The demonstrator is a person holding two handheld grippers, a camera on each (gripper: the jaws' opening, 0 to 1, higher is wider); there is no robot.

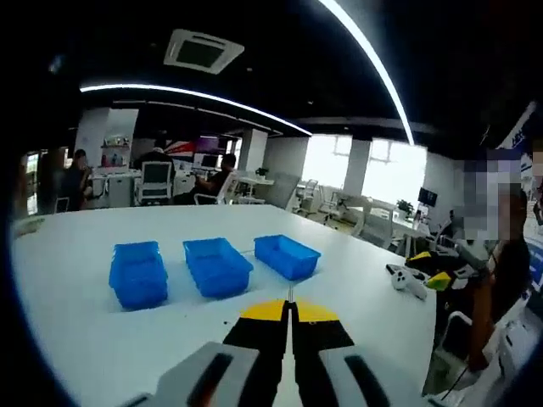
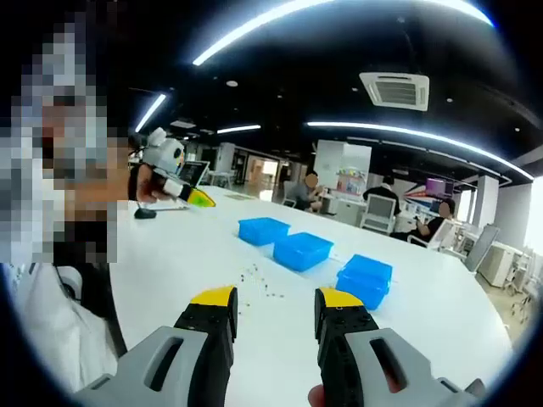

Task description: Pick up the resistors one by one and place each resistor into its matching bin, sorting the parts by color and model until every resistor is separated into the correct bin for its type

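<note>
Three blue bins stand in a row on the white table (image 1: 76, 339): one (image 1: 138, 273), one (image 1: 217, 265), one (image 1: 287, 255). In the right gripper view the same bins (image 2: 263, 230) (image 2: 303, 250) (image 2: 366, 276) lie beyond a scatter of small resistors (image 2: 259, 284). My left gripper (image 1: 289, 310) is shut, its yellow tips pressed together with nothing visible between them; it hangs above the table in front of the bins. My right gripper (image 2: 277, 298) is open above the table, just short of the resistors. The left gripper (image 2: 174, 182) appears far off in a hand.
A person stands at the table's edge (image 2: 59, 212). The right gripper (image 1: 416, 280) shows at the right side over the table. Desks, chairs and seated people (image 1: 212, 180) fill the office behind. The table edge (image 1: 424, 356) drops off at the right.
</note>
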